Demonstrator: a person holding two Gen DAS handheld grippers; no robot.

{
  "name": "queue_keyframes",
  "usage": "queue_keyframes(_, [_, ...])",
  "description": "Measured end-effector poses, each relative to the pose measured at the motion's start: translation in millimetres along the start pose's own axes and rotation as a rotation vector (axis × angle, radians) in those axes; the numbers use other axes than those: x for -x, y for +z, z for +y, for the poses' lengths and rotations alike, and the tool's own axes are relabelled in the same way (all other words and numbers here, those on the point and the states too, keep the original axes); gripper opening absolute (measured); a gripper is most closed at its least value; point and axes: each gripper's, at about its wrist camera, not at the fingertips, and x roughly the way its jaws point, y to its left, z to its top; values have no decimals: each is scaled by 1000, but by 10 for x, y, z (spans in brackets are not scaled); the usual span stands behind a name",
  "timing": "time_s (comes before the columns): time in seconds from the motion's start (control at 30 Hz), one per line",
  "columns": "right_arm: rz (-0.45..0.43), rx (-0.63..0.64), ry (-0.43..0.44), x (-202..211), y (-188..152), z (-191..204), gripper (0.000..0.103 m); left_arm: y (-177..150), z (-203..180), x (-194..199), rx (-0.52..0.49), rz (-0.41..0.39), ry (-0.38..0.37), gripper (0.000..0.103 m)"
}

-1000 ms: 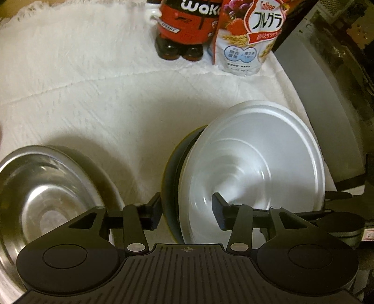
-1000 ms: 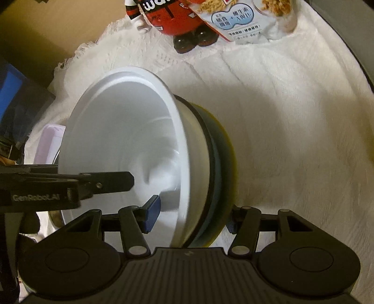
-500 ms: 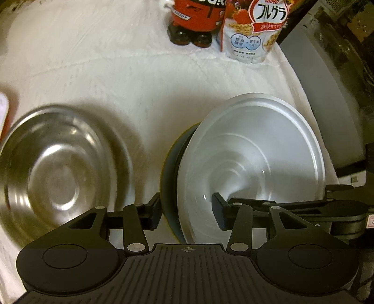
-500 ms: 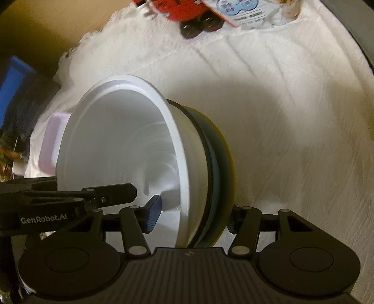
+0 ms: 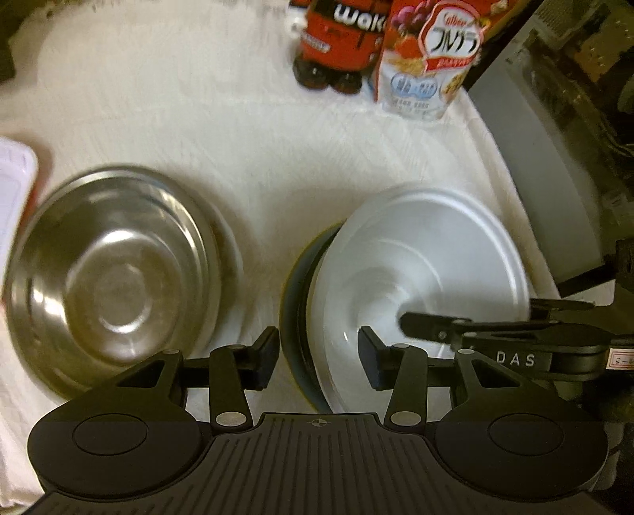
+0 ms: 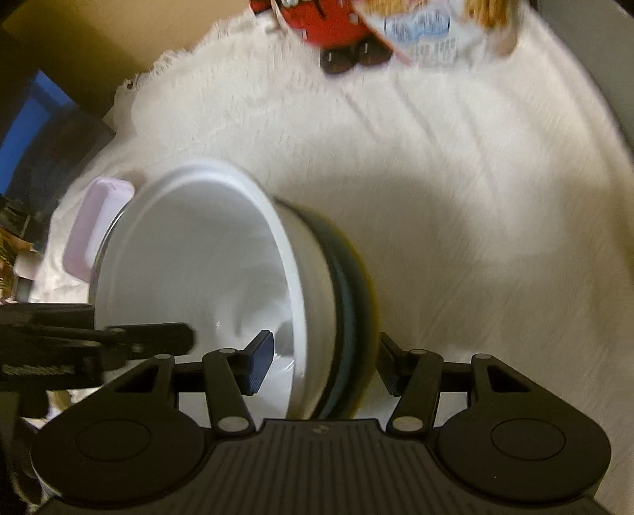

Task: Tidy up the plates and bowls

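At far left a pale pink rectangular plastic container [image 5: 14, 190] lies beside the round stainless steel bowl [image 5: 115, 273], which rests on the white cloth-covered tabletop [image 5: 237, 130]. Right of it, the left hand-held gripper [image 5: 317, 352] and right hand-held gripper [image 6: 323, 362] each straddle the rim of the stacked white bowl [image 5: 428, 273] and the dark yellow-edged dish [image 5: 295, 301] beneath it, apparently grasping the stack from opposite sides. Keeping both ends level should prevent slipping. Behind stand a red toy figure [image 5: 340, 35] and a cereal bag [image 5: 428, 59], well apart.
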Motion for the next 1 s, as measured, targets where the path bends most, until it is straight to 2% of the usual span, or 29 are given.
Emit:
queue_keyframes(0.13, [-110, 63, -90, 177, -16, 74, 56, -21, -39, 135, -53, -70, 1, 46])
queue_keyframes(0.23, [-193, 121, -172, 255, -41, 171, 56, -59, -10, 174, -75, -127, -5, 35])
queue_keyframes(0.3, [-248, 180, -239, 286, -98, 270, 56, -66, 34, 125, -71, -111, -28, 22])
queue_keyframes(0.4, [-306, 218, -303, 304, -162, 375, 56, -76, 24, 61, -110, -91, -28, 21])
queue_keyframes(0.5, [-317, 159, -307, 314, -208, 388, 56, -82, 16, 68, -139, -106, -26, 19])
queue_keyframes(0.67, [-227, 132, -304, 277, -249, 404, 56, -126, 65, 91, -111, -121, -36, 15])
queue_keyframes(0.77, [-199, 126, -262, 301, -280, 359, 56, -133, 94, 129, -57, -127, -39, 15])
queue_keyframes(1.0, [-190, 153, -131, 291, -208, 237, 56, -177, -24, 212, -47, -150, 24, 15])
